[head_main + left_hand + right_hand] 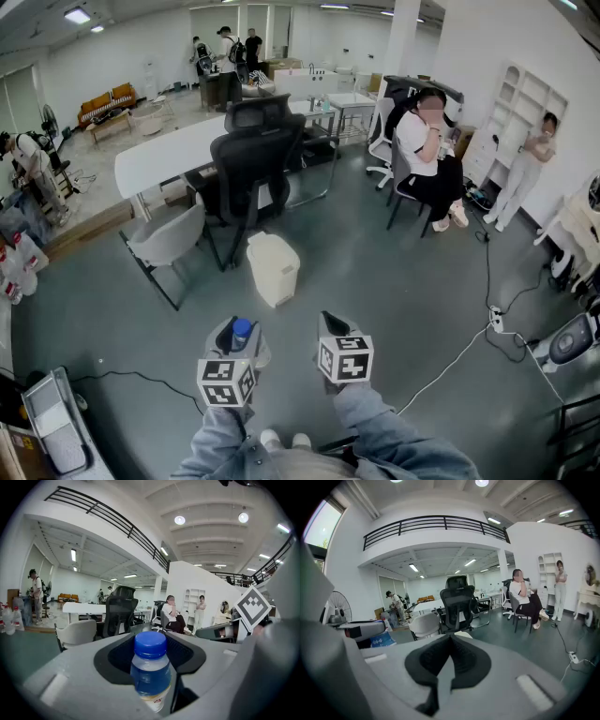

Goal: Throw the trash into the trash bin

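A small clear bottle [241, 330] with a blue cap and a blue label stands upright between the jaws of my left gripper [239, 341], which is shut on it. In the left gripper view the bottle [151, 670] fills the gap between the dark pads, cap upward. My right gripper [335, 326] hangs beside it at the same height, shut with nothing in it; its pads [461, 660] meet along a seam. A cream trash bin [273, 269] with a lid stands on the grey floor ahead of both grippers, a short way off.
Behind the bin are a black office chair [253, 155], a grey shell chair [169, 239] and a long white table [173, 150]. A person sits at the right [427, 155]; another stands by shelves [527, 173]. A cable and power strip [496, 322] lie at the right.
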Demonstrator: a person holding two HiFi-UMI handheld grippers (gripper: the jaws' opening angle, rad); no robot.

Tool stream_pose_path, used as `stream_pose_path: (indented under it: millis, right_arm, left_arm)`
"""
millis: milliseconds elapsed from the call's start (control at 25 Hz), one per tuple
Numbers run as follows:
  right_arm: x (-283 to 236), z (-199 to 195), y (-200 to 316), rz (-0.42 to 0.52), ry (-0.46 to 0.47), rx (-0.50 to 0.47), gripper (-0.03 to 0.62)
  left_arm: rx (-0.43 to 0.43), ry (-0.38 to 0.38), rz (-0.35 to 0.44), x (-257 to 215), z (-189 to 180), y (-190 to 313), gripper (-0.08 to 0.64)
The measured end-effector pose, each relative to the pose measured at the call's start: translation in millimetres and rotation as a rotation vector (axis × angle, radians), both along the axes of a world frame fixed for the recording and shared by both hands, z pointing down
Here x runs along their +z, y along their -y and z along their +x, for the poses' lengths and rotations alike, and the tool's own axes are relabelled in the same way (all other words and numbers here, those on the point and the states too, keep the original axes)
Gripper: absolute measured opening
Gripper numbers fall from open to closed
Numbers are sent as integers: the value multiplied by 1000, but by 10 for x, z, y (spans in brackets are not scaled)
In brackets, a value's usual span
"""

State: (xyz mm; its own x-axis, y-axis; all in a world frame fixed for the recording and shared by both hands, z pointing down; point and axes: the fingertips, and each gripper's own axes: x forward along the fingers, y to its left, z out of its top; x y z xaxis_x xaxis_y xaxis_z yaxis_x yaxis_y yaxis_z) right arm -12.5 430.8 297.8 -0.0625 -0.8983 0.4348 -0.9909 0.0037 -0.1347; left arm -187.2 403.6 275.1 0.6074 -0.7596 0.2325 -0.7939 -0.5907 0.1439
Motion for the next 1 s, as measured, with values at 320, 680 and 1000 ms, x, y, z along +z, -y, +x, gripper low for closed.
stream_pose_path:
  millis: [320, 680, 1000]
  right_arm:
    - [-27, -222, 168, -2, 15, 2, 3]
    - [-13, -385, 255, 1, 19, 53, 3]
    - [208, -162, 269, -53, 34, 106, 3]
  left_arm:
    - [-1, -1, 2, -39, -253, 136, 209]
    - [6, -14, 9, -39, -507, 357, 209]
    - [20, -25, -6, 67, -422, 551, 209]
